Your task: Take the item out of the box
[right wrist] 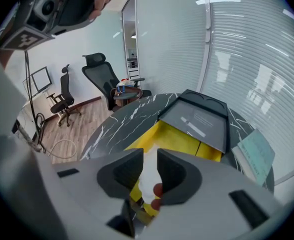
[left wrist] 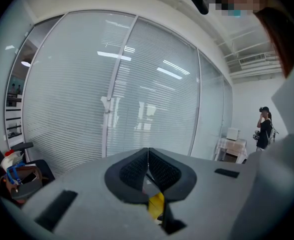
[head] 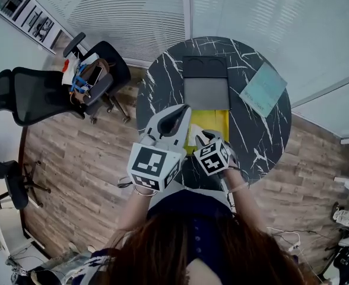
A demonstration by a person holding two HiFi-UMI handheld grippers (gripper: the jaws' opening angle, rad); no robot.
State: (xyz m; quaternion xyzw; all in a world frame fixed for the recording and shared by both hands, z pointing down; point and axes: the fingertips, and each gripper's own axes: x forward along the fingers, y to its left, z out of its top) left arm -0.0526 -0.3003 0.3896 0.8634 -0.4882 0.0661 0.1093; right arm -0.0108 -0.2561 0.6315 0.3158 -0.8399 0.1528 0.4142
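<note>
An open box with a yellow inside lies on the round black marble table, its grey lid folded back. My right gripper is at the box's near end. In the right gripper view the box lies just ahead, and the right gripper has its jaws a narrow gap apart, closed on a white item with red spots that fills the gap. My left gripper is raised over the box's left side. It points up at the blinds, shut and empty.
A teal booklet lies right of the lid. A black office chair and a chair piled with things stand left of the table on the wood floor. Glass walls with blinds run behind the table.
</note>
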